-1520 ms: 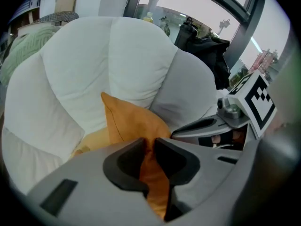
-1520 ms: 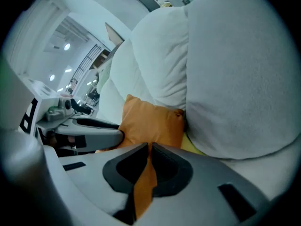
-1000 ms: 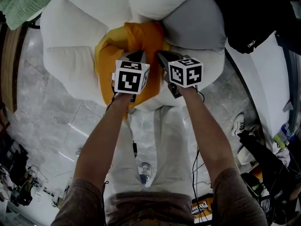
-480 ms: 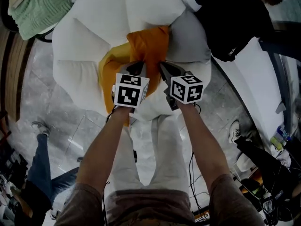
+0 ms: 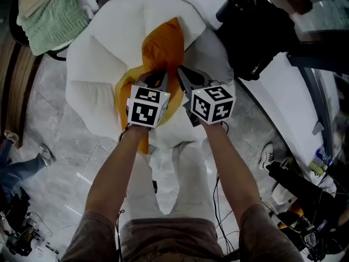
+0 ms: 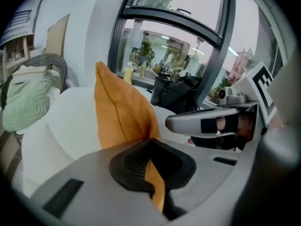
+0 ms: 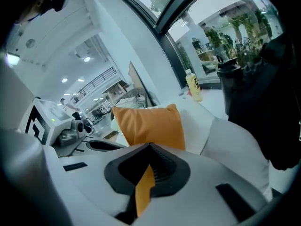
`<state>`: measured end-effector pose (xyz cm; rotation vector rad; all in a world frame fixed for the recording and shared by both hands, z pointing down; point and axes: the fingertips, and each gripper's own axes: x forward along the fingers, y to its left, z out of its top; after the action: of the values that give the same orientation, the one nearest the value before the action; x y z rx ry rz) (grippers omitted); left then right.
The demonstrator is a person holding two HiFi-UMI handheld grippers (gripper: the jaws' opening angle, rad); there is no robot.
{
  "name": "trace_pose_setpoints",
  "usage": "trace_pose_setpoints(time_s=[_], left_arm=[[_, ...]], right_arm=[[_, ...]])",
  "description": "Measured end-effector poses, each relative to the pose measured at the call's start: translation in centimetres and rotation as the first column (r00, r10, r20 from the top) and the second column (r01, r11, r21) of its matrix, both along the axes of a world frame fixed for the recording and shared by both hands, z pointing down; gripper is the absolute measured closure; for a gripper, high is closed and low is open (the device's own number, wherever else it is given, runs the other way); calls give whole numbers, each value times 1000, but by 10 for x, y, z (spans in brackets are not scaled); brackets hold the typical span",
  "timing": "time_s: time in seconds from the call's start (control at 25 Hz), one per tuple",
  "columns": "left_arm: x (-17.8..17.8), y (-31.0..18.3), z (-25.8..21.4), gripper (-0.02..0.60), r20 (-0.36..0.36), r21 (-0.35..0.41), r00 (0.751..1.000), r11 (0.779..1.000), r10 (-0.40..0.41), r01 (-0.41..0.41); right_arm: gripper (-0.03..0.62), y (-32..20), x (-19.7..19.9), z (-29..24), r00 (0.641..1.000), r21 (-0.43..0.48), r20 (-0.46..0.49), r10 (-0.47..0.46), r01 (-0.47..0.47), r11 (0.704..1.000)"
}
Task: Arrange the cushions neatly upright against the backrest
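Observation:
An orange cushion stands lifted above the white armchair, its top corner toward the backrest. Both grippers pinch its near edge side by side. My left gripper is shut on the orange fabric, which shows between its pads; its jaws have just been closing on that fabric. My right gripper is shut on the same cushion, a strip of fabric caught in its pads. A grey cushion lies at the seat's right, partly behind the orange one.
A green knitted throw lies on a chair at upper left. A black bag rests on a white surface to the right. A bystander's legs stand at left on the marble floor. Cables and shoes lie at lower right.
Both grippers have risen and moved toward the backrest with the orange cushion, which has gone from slumped on the seat to standing tall on its edge. The bystander at left has shifted away.

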<state>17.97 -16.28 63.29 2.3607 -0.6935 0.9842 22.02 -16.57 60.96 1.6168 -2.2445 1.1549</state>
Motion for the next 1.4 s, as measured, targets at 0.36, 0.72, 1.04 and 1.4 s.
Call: trace_pose_setpoints(time_s=[0.36,0.72,1.04,1.4], left_arm=[[15,-12,-24,574,-27,67,991,989,132,-130],[33,-28,-6,574,-18,82,981,978,194,-192],[29,-36,17,574,-71,69,979,980,190,-186],[-3,-59,30,574,-93,84,993,994,79,-71]], right_arm=[[577,-7,18,-11,999,-2,-11,41,-41,999],[577,6,33,13,999,-39,-13,48,-48,998],[577,10,28,49,999,-72,-11,31,-32,997],[577,15,6,77,1000,-100,4,11,-11,995]])
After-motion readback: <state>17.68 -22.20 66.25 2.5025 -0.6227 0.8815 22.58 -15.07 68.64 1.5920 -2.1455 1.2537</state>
